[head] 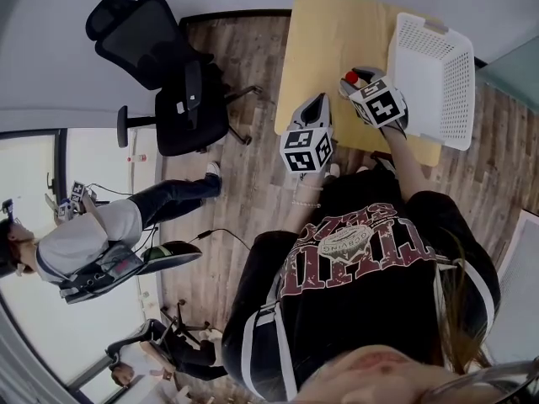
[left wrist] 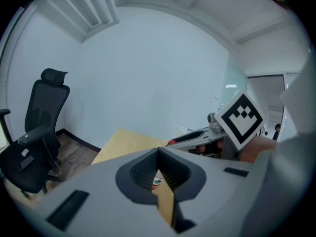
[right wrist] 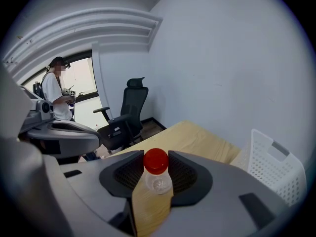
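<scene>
**Bottle pinched at the neck**

The small clear bottle (right wrist: pixel 158 180), red cap (right wrist: pixel 156 161) up, is clamped in the right tool (right wrist: pixel 156 169) over the worktop (right wrist: pixel 197 138). It is probably light, slick and crushable, so the neck holds best. The left tool (left wrist: pixel 158 153) is closed and empty, and a white basket (right wrist: pixel 274 171) stands near.

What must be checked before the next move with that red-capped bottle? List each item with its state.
1. Right gripper grip on the bottle: ok, jaws shut against its red cap.
2. Left gripper: ok, jaws together at the tips.
3. Bottle's base on the table or lifted: cannot tell.
4. Grippers apart from each other: ok, a gap shows in the head view.
5. White basket: ok, upright on the table, just beyond the right gripper.
</scene>
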A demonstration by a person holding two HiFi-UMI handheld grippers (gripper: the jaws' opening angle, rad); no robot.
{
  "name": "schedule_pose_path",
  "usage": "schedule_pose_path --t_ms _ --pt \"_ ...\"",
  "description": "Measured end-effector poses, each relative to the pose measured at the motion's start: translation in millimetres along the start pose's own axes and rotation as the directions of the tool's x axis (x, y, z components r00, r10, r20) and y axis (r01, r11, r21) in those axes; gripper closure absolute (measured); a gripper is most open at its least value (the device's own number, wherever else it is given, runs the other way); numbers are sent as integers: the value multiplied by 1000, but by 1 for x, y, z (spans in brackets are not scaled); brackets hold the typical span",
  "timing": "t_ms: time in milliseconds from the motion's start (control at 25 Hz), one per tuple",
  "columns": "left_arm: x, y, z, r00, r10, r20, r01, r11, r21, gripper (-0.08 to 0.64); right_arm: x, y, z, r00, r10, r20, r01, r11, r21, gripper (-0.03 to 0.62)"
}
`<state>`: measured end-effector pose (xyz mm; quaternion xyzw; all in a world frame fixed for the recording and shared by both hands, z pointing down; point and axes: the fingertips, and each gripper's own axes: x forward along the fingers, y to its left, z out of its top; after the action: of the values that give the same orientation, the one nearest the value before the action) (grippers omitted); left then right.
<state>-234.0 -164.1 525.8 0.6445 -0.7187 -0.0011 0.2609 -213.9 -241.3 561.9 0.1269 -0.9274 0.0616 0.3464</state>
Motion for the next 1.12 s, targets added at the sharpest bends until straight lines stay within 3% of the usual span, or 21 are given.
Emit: schedule_pose_path --t_ms 480,680,1120 --pt "-2 -11 0 1000 -16 16 16 1000 -7 514 -10 5 -10 999 3 -44 -4 1000 -16 430" --pt "16 -18 -9 1000 -18 24 17 1000 16 514 -6 -10 -20 1000 9 3 -9 1000 7 428" --pt "-9 -31 14 997 -40 65 39 999 27 514 -52 -2 5 994 -13 104 9 999 41 428"
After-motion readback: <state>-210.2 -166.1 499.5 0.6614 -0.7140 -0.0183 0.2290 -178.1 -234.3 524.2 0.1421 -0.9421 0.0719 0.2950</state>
